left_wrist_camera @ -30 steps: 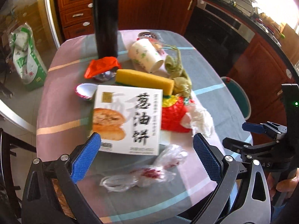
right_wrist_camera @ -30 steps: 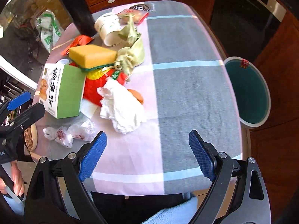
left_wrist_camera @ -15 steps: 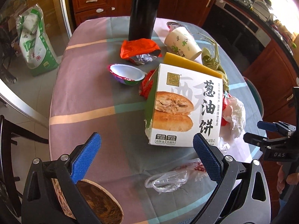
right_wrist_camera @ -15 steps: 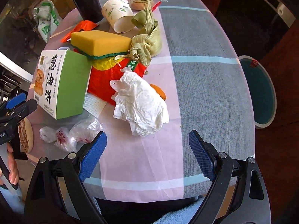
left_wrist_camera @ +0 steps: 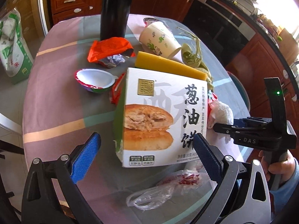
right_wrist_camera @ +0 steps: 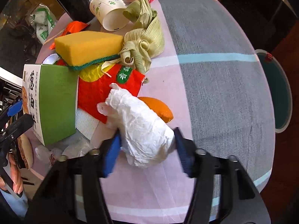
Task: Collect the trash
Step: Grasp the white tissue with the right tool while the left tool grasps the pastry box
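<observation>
The crumpled white paper tissue [right_wrist_camera: 143, 130] is lain on the pink-and-grey checked tablecloth [right_wrist_camera: 214, 85], beside a red snack wrapper [right_wrist_camera: 101, 91]. The right gripper [right_wrist_camera: 147, 149] has just been closing, and the tissue is pinched between its blue pads. The left gripper [left_wrist_camera: 145, 155] is held wide open, nothing gripped, before the upright white pastry box [left_wrist_camera: 160, 119].

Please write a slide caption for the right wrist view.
Right claw closing on crumpled white tissue beside red wrapper.
</observation>
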`<state>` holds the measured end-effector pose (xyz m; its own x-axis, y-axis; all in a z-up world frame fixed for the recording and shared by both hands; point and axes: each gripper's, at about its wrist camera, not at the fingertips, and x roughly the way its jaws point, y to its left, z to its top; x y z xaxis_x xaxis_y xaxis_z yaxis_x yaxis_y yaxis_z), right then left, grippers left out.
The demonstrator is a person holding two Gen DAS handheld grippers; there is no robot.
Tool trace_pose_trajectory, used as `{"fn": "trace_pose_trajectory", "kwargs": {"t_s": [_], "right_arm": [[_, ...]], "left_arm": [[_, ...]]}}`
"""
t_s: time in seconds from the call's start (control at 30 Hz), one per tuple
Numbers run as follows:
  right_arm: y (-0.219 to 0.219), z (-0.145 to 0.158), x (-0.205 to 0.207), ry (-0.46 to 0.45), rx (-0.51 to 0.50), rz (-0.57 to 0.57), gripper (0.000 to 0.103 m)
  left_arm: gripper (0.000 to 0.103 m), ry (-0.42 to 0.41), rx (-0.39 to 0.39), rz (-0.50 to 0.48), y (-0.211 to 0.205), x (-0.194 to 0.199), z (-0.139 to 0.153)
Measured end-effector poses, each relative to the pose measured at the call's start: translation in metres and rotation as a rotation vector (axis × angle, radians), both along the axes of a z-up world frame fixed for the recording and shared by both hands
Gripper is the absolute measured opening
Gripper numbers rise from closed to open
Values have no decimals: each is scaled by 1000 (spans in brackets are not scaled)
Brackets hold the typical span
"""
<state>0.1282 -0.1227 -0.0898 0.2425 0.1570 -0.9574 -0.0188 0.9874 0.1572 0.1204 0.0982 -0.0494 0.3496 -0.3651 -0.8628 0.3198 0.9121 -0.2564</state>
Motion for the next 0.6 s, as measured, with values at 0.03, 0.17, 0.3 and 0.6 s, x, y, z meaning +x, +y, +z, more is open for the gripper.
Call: {"fn": "trace_pose_trajectory", "kwargs": {"t_s": [0.03,0.17,0.3,0.6], "right_arm": [[-1,1,-3,-3,11,10,22],[-8,5,-15,-20,18,12,18],[-20,10,-22,-28,40,-12,18],[-46,7,-37,-25,81,-63,18]], "left_arm": [[99,3,-1,-12,-4,-2,-1],[99,-19,25,-74,-24,-17,-3],[85,-53,22,-166,-42,-38,2],[64,-78,119,-272,-80,-67,-2]]}}
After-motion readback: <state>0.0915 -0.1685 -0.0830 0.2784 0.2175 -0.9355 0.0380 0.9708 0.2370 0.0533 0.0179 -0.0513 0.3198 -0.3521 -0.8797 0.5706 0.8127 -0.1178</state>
